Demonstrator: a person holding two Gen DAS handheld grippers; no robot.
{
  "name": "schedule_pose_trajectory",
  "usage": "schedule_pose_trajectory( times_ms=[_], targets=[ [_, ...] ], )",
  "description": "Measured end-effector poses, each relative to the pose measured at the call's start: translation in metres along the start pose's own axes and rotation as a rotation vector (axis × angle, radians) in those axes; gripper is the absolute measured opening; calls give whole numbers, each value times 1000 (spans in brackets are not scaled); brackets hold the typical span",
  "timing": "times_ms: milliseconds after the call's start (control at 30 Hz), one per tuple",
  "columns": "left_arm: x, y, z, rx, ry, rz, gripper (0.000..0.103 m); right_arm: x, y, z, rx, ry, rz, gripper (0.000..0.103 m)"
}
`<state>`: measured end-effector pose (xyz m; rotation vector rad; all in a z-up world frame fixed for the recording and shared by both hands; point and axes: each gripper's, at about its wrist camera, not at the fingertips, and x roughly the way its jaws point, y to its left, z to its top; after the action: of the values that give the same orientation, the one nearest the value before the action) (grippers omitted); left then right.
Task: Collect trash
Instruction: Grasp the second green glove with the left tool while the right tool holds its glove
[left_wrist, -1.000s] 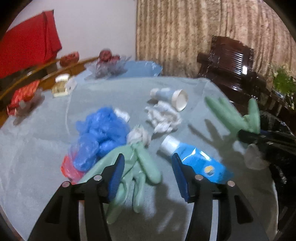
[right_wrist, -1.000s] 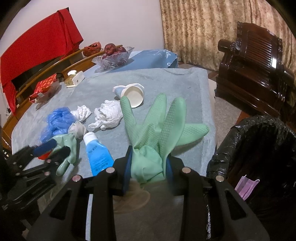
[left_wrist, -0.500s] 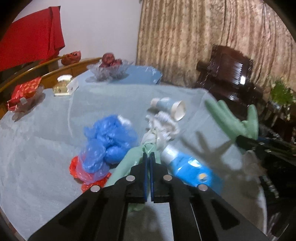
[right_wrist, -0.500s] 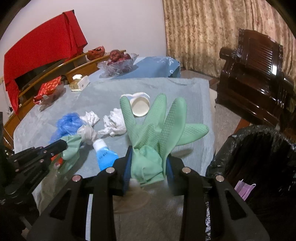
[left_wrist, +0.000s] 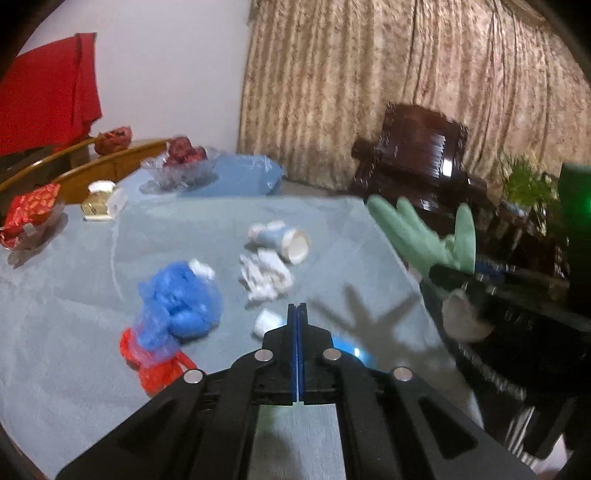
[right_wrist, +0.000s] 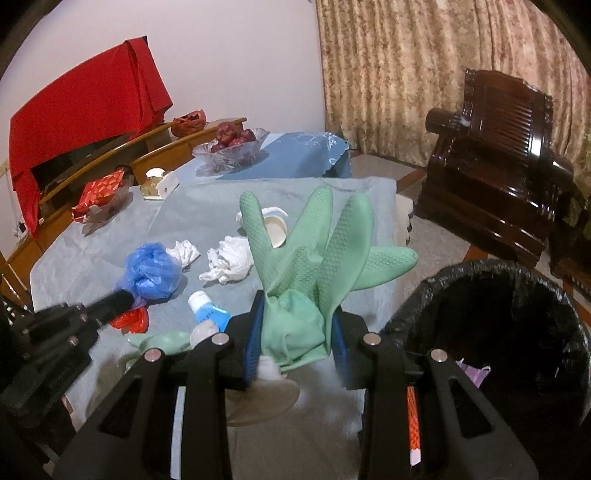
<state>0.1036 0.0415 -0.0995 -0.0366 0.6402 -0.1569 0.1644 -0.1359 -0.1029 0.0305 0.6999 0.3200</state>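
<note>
My right gripper (right_wrist: 295, 325) is shut on a green rubber glove (right_wrist: 314, 258), held above the table's near edge, left of the black-lined trash bin (right_wrist: 509, 317). My left gripper (left_wrist: 297, 314) is shut, raised above the table; nothing shows between its pads. A second green glove (right_wrist: 159, 341) lies crumpled on the cloth below it. Other trash on the table: a blue plastic bag (left_wrist: 177, 302), a red wrapper (left_wrist: 155, 369), crumpled tissue (left_wrist: 264, 277), a paper cup (left_wrist: 284, 240) and a blue tube (right_wrist: 208, 310).
The grey-blue tablecloth (left_wrist: 74, 295) holds a glass fruit bowl (right_wrist: 232, 147), a red gift pack (right_wrist: 99, 195) and a small box (left_wrist: 99, 203) at the back. A dark wooden armchair (right_wrist: 498, 184) stands right. The bin holds a purple mask (right_wrist: 474, 373).
My left gripper closed on the second green glove, lifted, then rose higher; the glove now lies on the cloth below it. My right gripper kept its glove and tilted up slightly.
</note>
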Motion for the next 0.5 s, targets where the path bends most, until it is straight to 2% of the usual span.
schedule_pose_trajectory(
  times_ms=[67,100,133,167,200,233,333,500],
  targets=[
    [7,2,-13,7,52,-21,0,1,1,-5,-1,11,2,31],
    [8,3,-18,2,65,-27,4,1,1,-8,-2,17,2,31],
    [9,6,-25,0,82,-26,16,2,1,-11,-1,23,3,31],
    [9,7,-31,0,89,-20,22,2,1,-14,2,27,4,31],
    [10,8,-35,2,91,-13,37,3,2,-15,6,30,4,31],
    [12,8,-42,5,98,6,45,4,2,-17,10,33,4,31],
    [17,9,-53,7,118,13,58,5,3,-22,22,34,9,31],
    [35,9,-60,24,148,58,61,13,11,-36,10,75,22,31]
  ],
)
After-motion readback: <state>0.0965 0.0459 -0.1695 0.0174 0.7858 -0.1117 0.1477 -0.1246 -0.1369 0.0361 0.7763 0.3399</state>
